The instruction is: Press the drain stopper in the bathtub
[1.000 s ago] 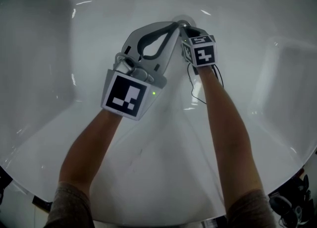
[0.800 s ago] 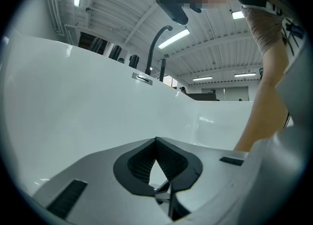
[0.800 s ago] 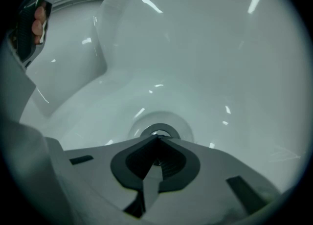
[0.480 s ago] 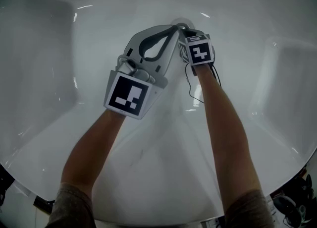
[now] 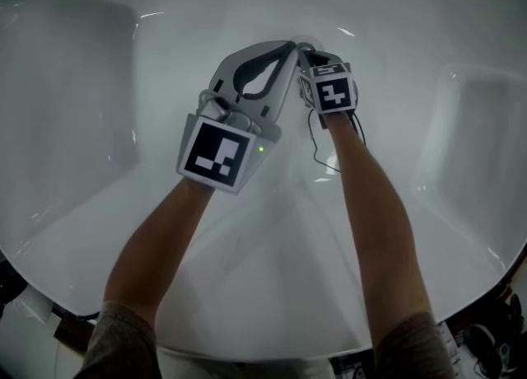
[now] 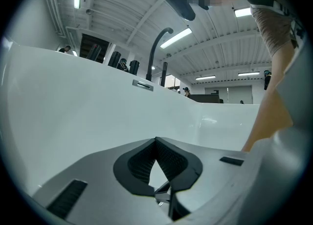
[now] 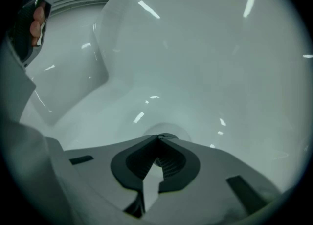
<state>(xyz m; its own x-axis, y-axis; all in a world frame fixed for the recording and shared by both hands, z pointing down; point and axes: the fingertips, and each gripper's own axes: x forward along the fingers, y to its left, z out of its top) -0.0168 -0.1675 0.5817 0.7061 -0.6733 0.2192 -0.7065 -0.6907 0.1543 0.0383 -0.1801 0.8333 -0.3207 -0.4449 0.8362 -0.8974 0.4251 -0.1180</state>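
White bathtub (image 5: 115,204) | drain stopper (image 7: 172,129) on tub floor, at right gripper (image 7: 157,140) tips | left gripper (image 5: 288,44) beside; both jaw pairs pressed together, empty | step: press, apparently | next: firm downward push, centred.

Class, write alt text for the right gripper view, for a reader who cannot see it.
The grey right gripper, its jaws shut with tips together, points at the round pale drain stopper in the floor of the glossy white bathtub. Whether the tips touch the stopper cannot be told.
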